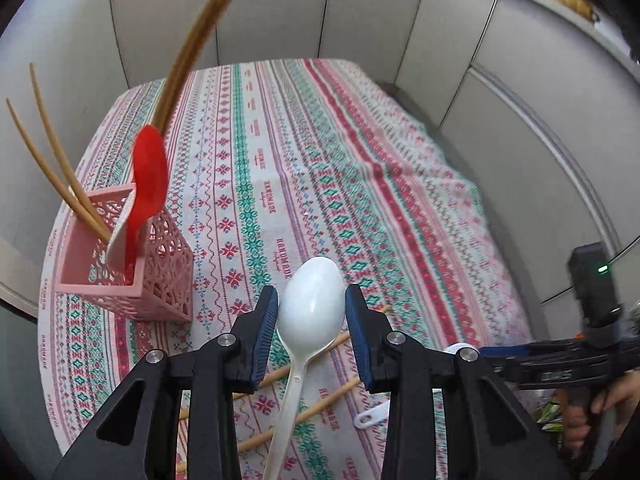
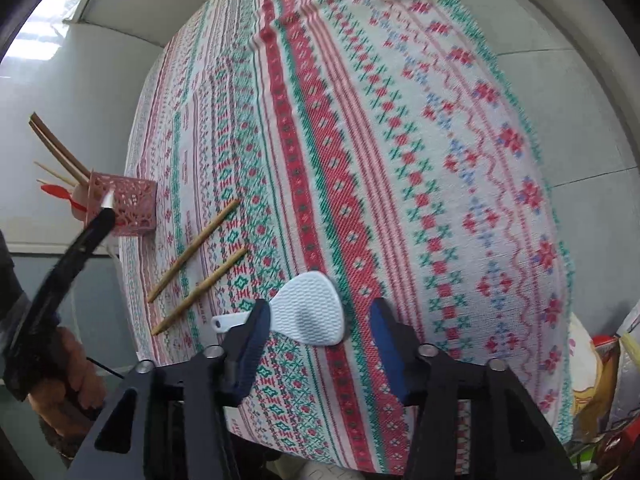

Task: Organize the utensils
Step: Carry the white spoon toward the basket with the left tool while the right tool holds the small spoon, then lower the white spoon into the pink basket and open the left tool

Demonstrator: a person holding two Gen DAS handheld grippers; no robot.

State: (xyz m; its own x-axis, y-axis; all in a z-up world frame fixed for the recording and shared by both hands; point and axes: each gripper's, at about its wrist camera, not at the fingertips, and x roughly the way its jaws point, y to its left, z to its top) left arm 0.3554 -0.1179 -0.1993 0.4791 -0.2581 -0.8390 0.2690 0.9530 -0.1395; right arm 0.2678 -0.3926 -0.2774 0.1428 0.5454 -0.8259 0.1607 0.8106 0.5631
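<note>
The left gripper (image 1: pixel 312 312) clamps a glossy white plastic spoon (image 1: pixel 310 304); the right gripper (image 2: pixel 320 328) gapes around a flat white rice paddle (image 2: pixel 308 308), not gripping.

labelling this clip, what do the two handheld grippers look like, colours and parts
Both match: the left gripper and right gripper have black angular linkage arms with round silver bolts, ending in flat fingers faced with ribbed dark blue pads. From the left view, the right gripper carries a black box showing a small green light. A dark sleeve shows at the left wrist.
</note>
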